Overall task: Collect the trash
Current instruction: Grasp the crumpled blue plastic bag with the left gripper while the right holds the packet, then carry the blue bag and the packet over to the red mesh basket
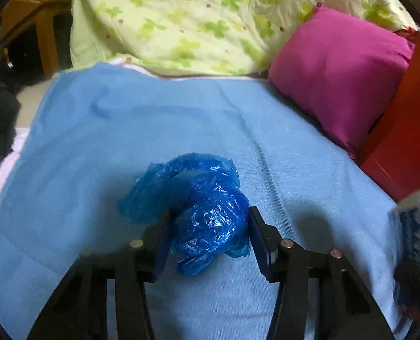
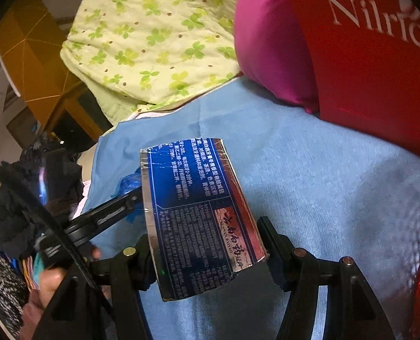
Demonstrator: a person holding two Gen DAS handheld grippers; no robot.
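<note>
Left gripper (image 1: 208, 235): clamped on the blue wrap (image 1: 201, 212); the crumpled plastic is squeezed between both pads, so it can be lifted off the sheet (image 1: 96, 141) as one wad.
Wrap: held low over the light blue sheet, near the front of the bed; whether it touches the cloth cannot be told.
Right gripper (image 2: 207, 240): clamped on the box (image 2: 201, 212); the flattened carton is gripped across its width, tilted up and away, so the printed side faces the camera.
Box: carried above the sheet, just beside the left gripper, which is seen at its left edge; both pieces of trash are judged ready to be carried off together.
Bag (image 2: 379, 70): red, stood against the pink pillow (image 2: 269, 42); judged a likely place for the trash.
Writing: "Nilric…" is read in white on the bag, cut off by the frame; dense Chinese text and a red label panel are seen on the box, too small to be read.
</note>
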